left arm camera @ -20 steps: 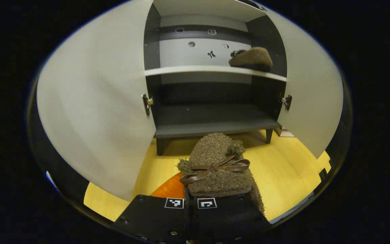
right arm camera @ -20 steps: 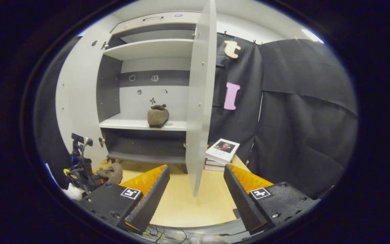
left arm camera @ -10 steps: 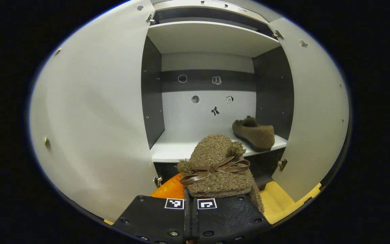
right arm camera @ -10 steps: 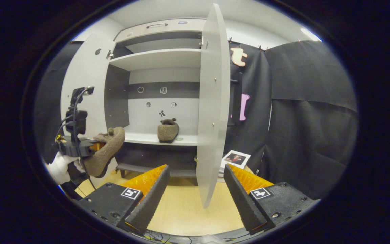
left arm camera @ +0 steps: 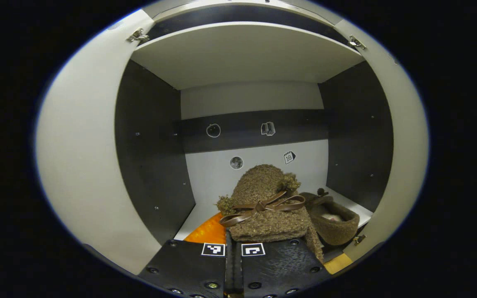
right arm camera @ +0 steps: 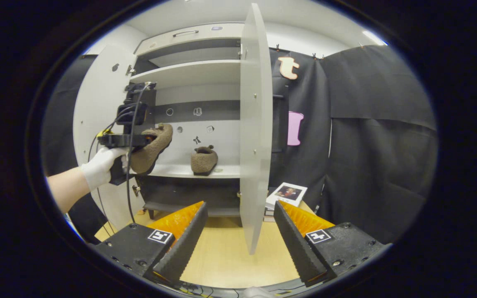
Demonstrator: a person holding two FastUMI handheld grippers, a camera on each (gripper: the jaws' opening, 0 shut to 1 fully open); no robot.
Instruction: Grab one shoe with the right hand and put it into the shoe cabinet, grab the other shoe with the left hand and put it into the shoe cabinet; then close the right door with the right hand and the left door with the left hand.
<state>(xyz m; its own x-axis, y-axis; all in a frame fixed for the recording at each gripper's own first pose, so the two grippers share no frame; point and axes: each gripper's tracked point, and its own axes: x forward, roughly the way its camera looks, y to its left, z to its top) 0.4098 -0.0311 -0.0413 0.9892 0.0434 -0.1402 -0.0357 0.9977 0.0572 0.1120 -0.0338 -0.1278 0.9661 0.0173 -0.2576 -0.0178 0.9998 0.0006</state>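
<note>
1. Left tongs (left arm camera: 233,252) are clamped tight on a fuzzy brown slipper with a brown leather bow (left arm camera: 265,205), both fingers squeezing its heel end, toe pointing into the cabinet.
2. In the right gripper view that same slipper (right arm camera: 152,145) hangs in the air just above the left end of the white middle shelf (right arm camera: 226,170), held up by a white-gloved hand (right arm camera: 102,165).
3. The second fuzzy brown slipper (right arm camera: 204,160) already sits on that shelf, toward its right end, close to the right door's edge. In the left gripper view it's (left arm camera: 333,221) just right of the held one.
4. Right tongs (right arm camera: 238,236) are wide apart, holding nothing, over the light wooden floor (right arm camera: 226,252).
5. Both doors of the grey-and-white shoe cabinet (right arm camera: 189,68) are open: white left door (right arm camera: 97,107), white right door (right arm camera: 255,124).
6. A stack of books (right arm camera: 286,194) lies on the floor just past the right door.
</note>
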